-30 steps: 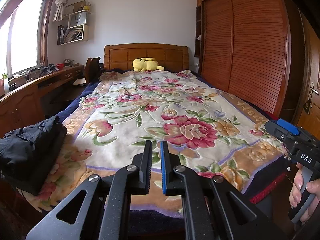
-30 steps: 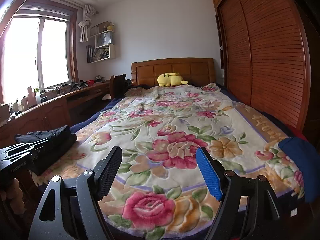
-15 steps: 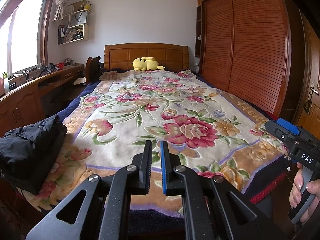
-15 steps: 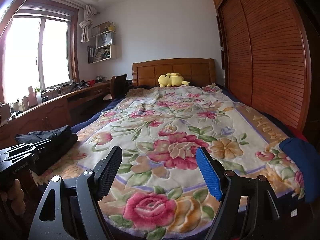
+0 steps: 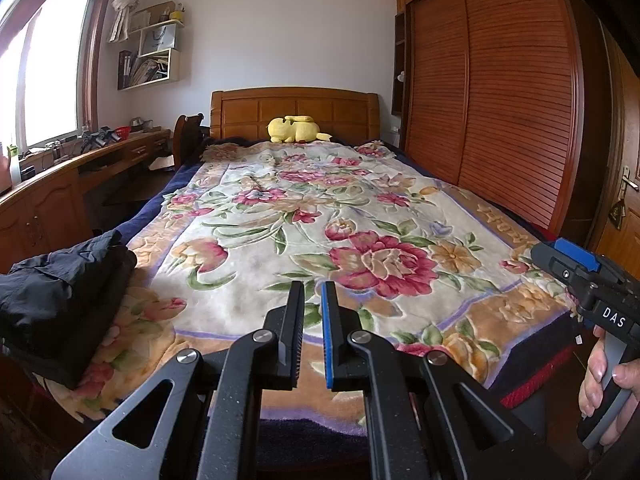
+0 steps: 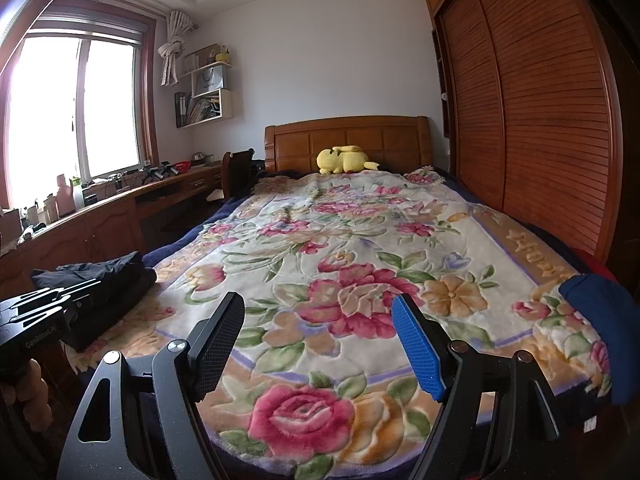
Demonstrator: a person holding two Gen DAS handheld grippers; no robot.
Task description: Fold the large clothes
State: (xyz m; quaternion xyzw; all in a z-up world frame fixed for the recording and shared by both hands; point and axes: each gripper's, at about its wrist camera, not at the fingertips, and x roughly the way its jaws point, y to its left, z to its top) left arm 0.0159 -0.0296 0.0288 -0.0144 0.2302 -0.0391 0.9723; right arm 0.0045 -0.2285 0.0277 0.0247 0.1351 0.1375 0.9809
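A pile of dark folded clothes (image 5: 60, 300) lies on the near left corner of the bed; it also shows in the right wrist view (image 6: 104, 284). A blue garment (image 6: 600, 320) lies at the bed's near right edge. My left gripper (image 5: 311, 300) hovers over the foot of the bed, its jaws nearly together with a narrow gap and nothing between them. My right gripper (image 6: 318, 320) is open wide and empty, above the foot of the bed. The right gripper's body shows at the right edge of the left wrist view (image 5: 580, 280).
The bed carries a floral blanket (image 5: 320, 220) with a yellow plush toy (image 5: 296, 130) at the wooden headboard. A wooden desk (image 5: 60, 184) and a chair (image 5: 188, 140) run along the left under the window. A slatted wardrobe (image 5: 500, 120) stands on the right.
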